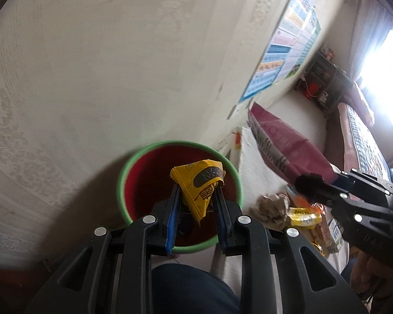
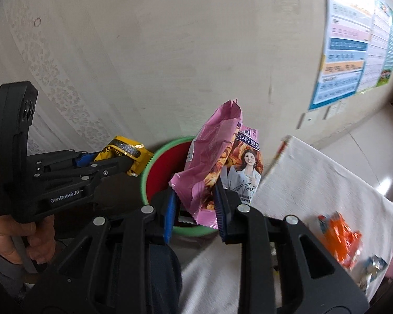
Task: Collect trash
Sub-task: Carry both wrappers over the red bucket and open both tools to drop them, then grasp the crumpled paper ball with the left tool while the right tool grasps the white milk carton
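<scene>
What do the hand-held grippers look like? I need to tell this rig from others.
Both are matte black plastic with silver round bolts and blue ribbed finger pads. The left hand-held gripper bears white "GenRobot.AI" lettering on its side and has an upright black camera post. The right hand-held gripper matches it.

Glossy foil wrapper (image 1: 200, 183), plastic bin (image 1: 123, 180)

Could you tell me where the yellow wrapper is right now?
The yellow wrapper is clamped in the left tool, held just above the mouth of the green-rimmed bin by the wall; the right wrist view shows it left of the pink snack bag.
</scene>
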A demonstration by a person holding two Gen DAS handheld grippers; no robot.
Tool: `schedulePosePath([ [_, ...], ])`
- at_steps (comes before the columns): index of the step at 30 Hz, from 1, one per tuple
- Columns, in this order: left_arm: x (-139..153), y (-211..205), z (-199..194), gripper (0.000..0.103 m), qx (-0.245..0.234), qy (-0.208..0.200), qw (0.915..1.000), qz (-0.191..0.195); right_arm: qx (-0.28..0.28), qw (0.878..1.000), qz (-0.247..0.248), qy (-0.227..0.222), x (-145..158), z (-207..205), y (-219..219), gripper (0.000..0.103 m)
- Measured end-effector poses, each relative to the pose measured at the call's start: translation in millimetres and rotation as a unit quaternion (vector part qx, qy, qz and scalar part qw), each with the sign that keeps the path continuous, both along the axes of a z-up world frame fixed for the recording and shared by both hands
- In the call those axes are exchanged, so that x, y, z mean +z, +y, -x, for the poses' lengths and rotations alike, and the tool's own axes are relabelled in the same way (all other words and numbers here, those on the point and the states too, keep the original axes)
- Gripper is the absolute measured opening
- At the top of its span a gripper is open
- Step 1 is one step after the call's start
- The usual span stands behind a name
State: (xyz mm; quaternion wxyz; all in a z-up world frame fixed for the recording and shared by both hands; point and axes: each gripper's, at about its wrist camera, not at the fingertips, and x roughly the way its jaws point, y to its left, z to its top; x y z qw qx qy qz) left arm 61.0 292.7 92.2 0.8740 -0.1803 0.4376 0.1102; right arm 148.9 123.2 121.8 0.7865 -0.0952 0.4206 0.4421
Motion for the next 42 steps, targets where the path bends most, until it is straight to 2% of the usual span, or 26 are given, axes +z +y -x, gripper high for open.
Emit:
schedulePosePath([
  [10,-11.7,29.3,-15.6,0.024,0.016,0.007,0.9997,0.015,0.024,0.999,0.02,0.02,-20.6,-7.2,37.8,0.026],
  [14,-12.2,36.0,-23.8,0.028,0.018,0.006,0.9996,0.019,0.028,0.999,0.027,0.025,-28.5,-11.6,44.9,0.027],
  [15,-12.1,38.6,-25.5,0.037,0.021,0.006,0.9995,0.022,0.03,0.999,0.028,0.026,-29.9,-11.7,46.9,0.033],
  [16,-11.8,41.3,-26.2,0.042,0.024,0.005,0.9995,0.022,0.028,0.999,0.031,0.023,-30.2,-11.3,47.1,0.048],
  [18,-8.7,44.8,-26.3,0.057,0.03,-0.003,0.9993,0.021,0.023,0.999,0.033,0.015,-29.2,-10.3,47.0,0.063],
  [20,-6.8,46.8,-24.6,0.068,0.035,-0.009,0.9991,0.022,0.02,0.999,0.035,0.012,-28.5,-8.7,45.7,0.066],
  [23,-6.9,46.6,-22.6,0.071,0.039,-0.01,0.9989,0.026,0.017,0.999,0.039,0.009,-26.8,-5.0,42.4,0.07],
  [25,-6.8,44.7,-20.2,0.076,0.041,-0.009,0.9988,0.024,0.013,0.999,0.04,0.005,-23.8,-2.2,37.7,0.072],
  [27,-5.5,43.9,-16.1,0.087,0.048,-0.009,0.9986,0.02,0.008,0.999,0.043,0.0,-19.9,1.5,33.0,0.075],
  [33,-2.5,32.3,-8.4,0.094,0.048,-0.005,0.9988,0.007,-0.013,0.999,0.049,-0.005,-16.7,9.0,12.9,0.082],
  [42,-1.7,-14.0,-4.0,0.095,0.012,-0.004,0.9999,0.01,-0.059,0.997,0.048,-0.004,-11.0,18.5,-47.1,0.088],
])
